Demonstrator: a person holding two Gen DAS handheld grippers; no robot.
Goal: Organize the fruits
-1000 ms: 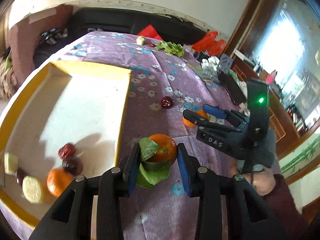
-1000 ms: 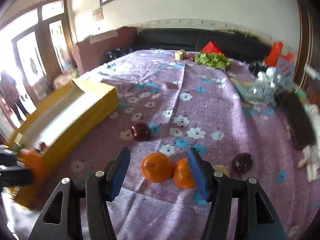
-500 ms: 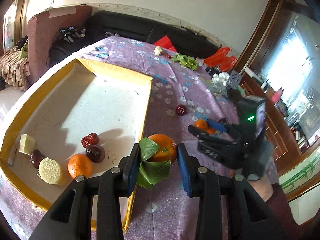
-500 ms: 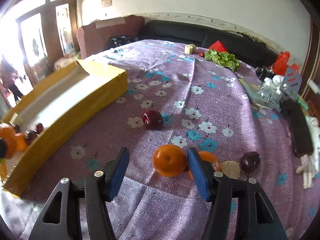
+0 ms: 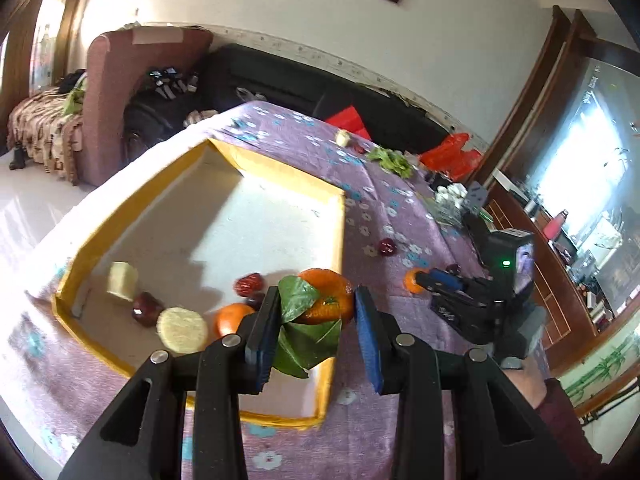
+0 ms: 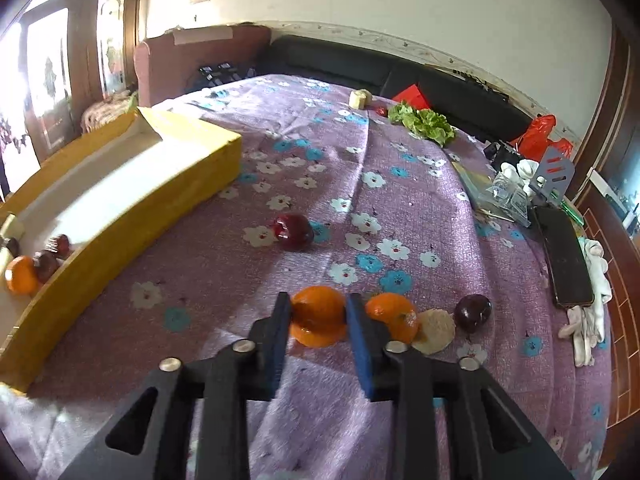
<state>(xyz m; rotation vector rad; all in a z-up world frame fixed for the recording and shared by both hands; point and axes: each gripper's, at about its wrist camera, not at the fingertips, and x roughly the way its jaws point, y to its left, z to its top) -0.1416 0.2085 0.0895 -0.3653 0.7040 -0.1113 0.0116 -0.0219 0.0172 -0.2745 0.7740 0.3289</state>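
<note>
My left gripper (image 5: 316, 312) is shut on a leafy orange (image 5: 326, 296) and holds it above the near right corner of the yellow box (image 5: 336, 248). The box holds an orange (image 5: 230, 318), dark red fruits (image 5: 248, 285) and pale slices (image 5: 182, 330). My right gripper (image 6: 318, 314) is shut on an orange (image 6: 318, 314) resting on the purple cloth. A second orange (image 6: 394, 316), a pale slice (image 6: 434, 330) and a dark plum (image 6: 472, 312) lie just right of it. A red apple (image 6: 294, 231) lies farther ahead.
The yellow box (image 6: 120, 216) runs along the left in the right wrist view. A black phone (image 6: 566, 256), white gloves (image 6: 592, 308) and clutter (image 6: 520, 188) sit at the table's right edge. Lettuce (image 6: 424, 122) and a pale chunk (image 6: 359, 99) lie at the far end.
My left gripper lifted the leafy orange and carried it left over the box's corner. My right gripper closed on the left orange on the cloth.
</note>
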